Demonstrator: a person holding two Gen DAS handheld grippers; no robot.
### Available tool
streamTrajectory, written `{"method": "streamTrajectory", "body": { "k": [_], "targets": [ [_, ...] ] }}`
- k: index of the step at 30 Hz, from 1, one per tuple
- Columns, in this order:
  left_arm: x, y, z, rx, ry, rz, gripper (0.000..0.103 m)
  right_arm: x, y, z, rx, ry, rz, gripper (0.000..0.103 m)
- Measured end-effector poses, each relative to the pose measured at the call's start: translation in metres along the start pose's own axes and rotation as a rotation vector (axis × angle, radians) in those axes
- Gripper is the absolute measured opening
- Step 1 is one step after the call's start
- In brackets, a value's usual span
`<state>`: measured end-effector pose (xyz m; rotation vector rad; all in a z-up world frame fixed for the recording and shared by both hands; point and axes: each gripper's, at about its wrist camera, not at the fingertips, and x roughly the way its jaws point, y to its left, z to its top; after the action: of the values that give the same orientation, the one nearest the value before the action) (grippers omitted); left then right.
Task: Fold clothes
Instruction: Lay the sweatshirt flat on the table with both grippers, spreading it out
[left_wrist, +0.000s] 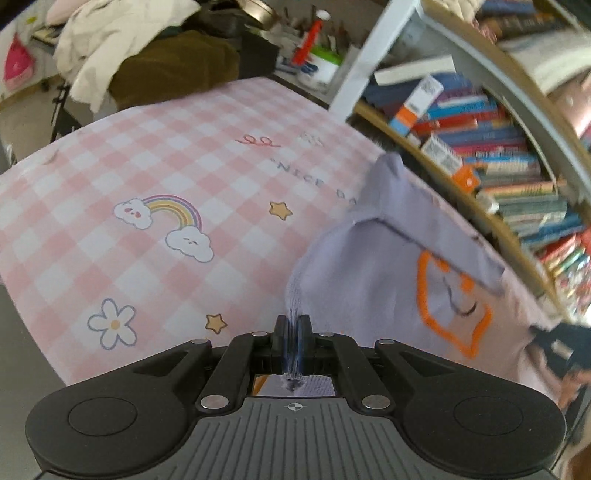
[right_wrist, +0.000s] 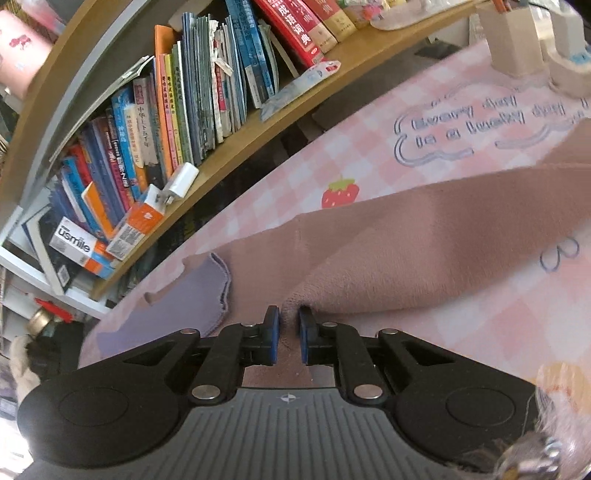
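While the left gripper (left_wrist: 294, 325) pinches the ribbed hem of the lilac top (left_wrist: 384, 273), lifting it off the pink checked cloth (left_wrist: 147, 177), the right gripper (right_wrist: 289, 320) clamps a fold of pink garment (right_wrist: 406, 236) (fuzzy-looking); bookshelves (right_wrist: 229, 140) stand beyond.

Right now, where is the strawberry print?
In the right wrist view, the strawberry print sits on the pink checked table cover, just beyond the pink garment, below the bookshelf.
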<state>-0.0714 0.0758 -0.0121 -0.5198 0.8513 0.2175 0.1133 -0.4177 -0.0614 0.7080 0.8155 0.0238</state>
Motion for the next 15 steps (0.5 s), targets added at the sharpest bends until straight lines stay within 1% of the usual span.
{"method": "streamTrajectory", "body": {
  "k": [1, 3, 4, 5, 6, 10, 11, 13, 15],
  "targets": [
    [0.002, -0.002, 0.000, 0.021, 0.007, 0.005, 0.003, 0.000, 0.001, 0.001, -0.009, 0.003, -0.004, 0.012],
    [0.002, -0.004, -0.003, 0.056, 0.023, 0.011, 0.005, -0.004, 0.001, -0.001, -0.025, 0.013, -0.001, 0.018],
    [0.001, -0.005, -0.003, 0.068, 0.025, 0.019, 0.006, -0.008, 0.000, -0.002, -0.030, 0.013, 0.006, 0.028],
    [0.000, -0.004, -0.003, 0.074, 0.024, 0.026, 0.010, -0.013, 0.000, -0.004, -0.035, 0.014, 0.012, 0.035],
    [-0.001, -0.004, -0.004, 0.079, 0.022, 0.033, 0.010, -0.017, -0.001, -0.006, -0.043, 0.016, 0.017, 0.038],
    [-0.010, -0.004, -0.004, 0.118, -0.006, 0.064, 0.010, -0.033, -0.005, -0.025, -0.114, 0.060, 0.020, 0.038],
    [-0.013, -0.005, -0.003, 0.139, -0.020, 0.079, 0.011, -0.037, -0.006, -0.030, -0.132, 0.072, 0.019, 0.038],
    [-0.020, -0.008, 0.000, 0.181, -0.074, 0.127, 0.011, -0.045, -0.009, -0.042, -0.162, 0.096, 0.015, 0.038],
    [-0.021, -0.011, 0.004, 0.200, -0.101, 0.132, 0.011, -0.052, -0.011, -0.056, -0.192, 0.117, 0.009, 0.038]
  ]
}}
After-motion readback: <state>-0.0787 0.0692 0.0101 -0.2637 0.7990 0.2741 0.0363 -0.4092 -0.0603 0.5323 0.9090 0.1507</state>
